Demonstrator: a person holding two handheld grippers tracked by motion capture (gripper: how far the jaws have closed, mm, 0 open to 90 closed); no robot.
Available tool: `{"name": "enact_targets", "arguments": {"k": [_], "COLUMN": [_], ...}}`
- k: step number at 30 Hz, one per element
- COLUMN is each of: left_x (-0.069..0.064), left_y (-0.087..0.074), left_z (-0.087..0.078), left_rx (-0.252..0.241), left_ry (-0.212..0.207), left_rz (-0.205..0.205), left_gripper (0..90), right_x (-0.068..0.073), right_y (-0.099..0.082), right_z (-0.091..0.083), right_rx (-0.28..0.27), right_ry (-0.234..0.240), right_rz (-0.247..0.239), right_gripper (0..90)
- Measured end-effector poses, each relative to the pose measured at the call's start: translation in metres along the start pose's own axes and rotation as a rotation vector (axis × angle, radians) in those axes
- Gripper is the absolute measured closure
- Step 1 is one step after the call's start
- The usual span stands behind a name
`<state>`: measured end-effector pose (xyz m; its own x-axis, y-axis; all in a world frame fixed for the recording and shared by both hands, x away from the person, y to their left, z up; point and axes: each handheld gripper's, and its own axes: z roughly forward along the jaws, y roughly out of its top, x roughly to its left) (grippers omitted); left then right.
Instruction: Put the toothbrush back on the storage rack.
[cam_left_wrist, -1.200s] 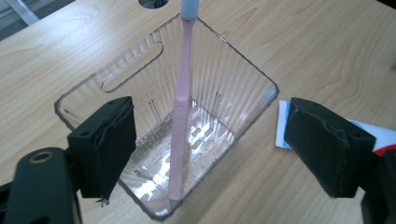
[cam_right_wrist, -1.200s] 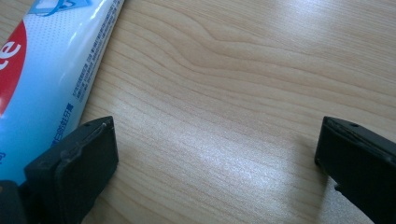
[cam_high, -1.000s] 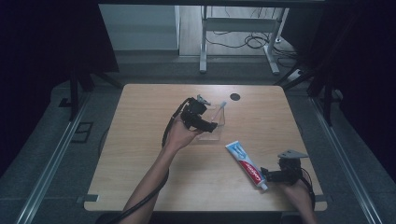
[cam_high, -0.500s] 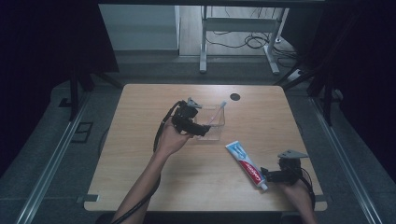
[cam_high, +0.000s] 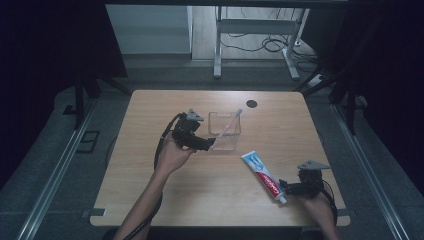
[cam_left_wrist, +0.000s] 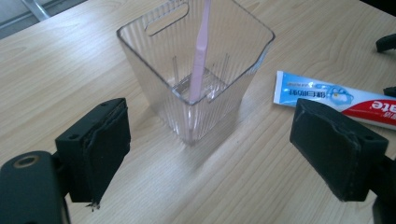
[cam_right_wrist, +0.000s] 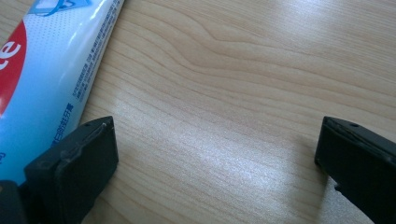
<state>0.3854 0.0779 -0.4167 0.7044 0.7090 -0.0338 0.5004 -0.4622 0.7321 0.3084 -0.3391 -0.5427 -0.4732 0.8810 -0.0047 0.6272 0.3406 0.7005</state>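
Observation:
A clear ribbed plastic container (cam_high: 225, 131) (cam_left_wrist: 196, 70) stands mid-table with a pink toothbrush (cam_high: 232, 121) (cam_left_wrist: 200, 56) leaning upright inside it. My left gripper (cam_high: 209, 142) (cam_left_wrist: 217, 140) is just left of the container, open, nothing between its jaws. A blue, white and red toothpaste tube (cam_high: 262, 175) (cam_left_wrist: 336, 98) (cam_right_wrist: 51, 70) lies flat on the wood near the front right. My right gripper (cam_high: 284, 189) (cam_right_wrist: 219, 158) rests open at the tube's near end. Its left jaw lies against the tube's side, and bare table shows between the jaws.
The wooden table (cam_high: 150, 190) has a small dark round hole (cam_high: 251, 104) near its far edge. Beyond it stands a metal desk frame (cam_high: 217, 45) with cables (cam_high: 270, 42) on the floor. Dark floor rails run along both sides.
My left gripper has drawn back from over the container toward the left and the near side, leaving the toothbrush standing inside. The right gripper and the tube have stayed put.

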Motion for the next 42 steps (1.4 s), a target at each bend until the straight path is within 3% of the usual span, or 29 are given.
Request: {"name": "enact_targets", "arguments": {"k": [16, 26, 42], "left_x": [0.006, 0.008, 0.003], "left_y": [-0.038, -0.064, -0.105], "left_z": [-0.012, -0.015, -0.015], "left_rx": [-0.012, -0.020, -0.018], "left_ry": [0.024, 0.027, 0.046], "left_rz": [0.006, -0.016, -0.026], "left_gripper": [12.7, 12.7, 12.7], "right_x": [0.000, 0.000, 0.000], "right_y": [0.000, 0.000, 0.000], "right_z": [0.000, 0.000, 0.000], "right_rx": [0.000, -0.002, -0.001], "right_ry": [0.000, 0.001, 0.001], "right_rz": [0.000, 0.001, 0.001], "right_gripper": [0.0, 0.0, 0.0]}}
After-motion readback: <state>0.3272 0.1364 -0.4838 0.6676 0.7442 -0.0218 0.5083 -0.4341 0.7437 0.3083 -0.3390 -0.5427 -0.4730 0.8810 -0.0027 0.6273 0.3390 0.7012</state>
